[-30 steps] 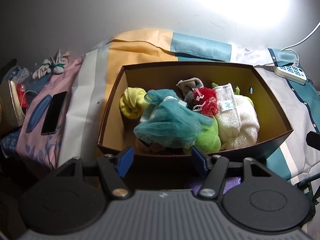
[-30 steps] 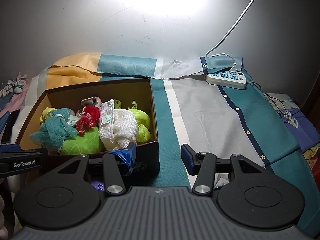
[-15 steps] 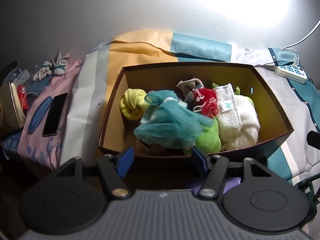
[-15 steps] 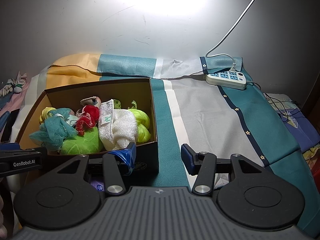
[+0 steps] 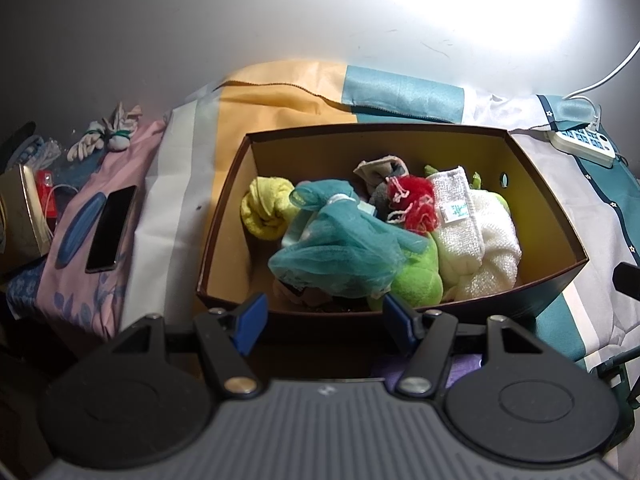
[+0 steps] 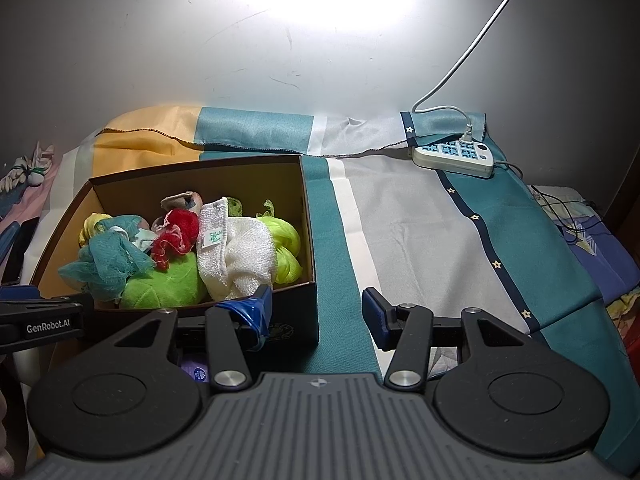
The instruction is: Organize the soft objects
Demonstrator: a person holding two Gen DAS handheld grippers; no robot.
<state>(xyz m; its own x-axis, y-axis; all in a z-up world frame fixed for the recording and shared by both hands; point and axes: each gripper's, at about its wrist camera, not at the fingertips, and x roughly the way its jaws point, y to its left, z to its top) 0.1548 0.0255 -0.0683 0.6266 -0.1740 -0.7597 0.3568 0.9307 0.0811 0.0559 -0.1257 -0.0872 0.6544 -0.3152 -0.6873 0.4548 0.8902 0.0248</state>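
A dark brown cardboard box (image 5: 552, 208) (image 6: 306, 240) sits on a striped cloth and holds several soft things: a teal mesh puff (image 5: 340, 248) (image 6: 108, 260), a yellow cloth (image 5: 266, 210), a red puff (image 5: 416, 204) (image 6: 176, 234), a white towel (image 5: 476, 240) (image 6: 236, 260) and a green plush (image 5: 416, 276) (image 6: 160, 284). My left gripper (image 5: 322, 316) is open just in front of the box's near wall, nothing between its fingers. My right gripper (image 6: 318, 314) is open at the box's near right corner, over the cloth, and also holds nothing.
A white power strip (image 6: 454, 156) (image 5: 582, 146) with its cord lies at the back right. Left of the box are a black phone (image 5: 110, 228), a gold box (image 5: 22, 212) and a small white bundle (image 5: 106, 138). The grey-and-teal cloth (image 6: 420, 232) spreads to the right of the box.
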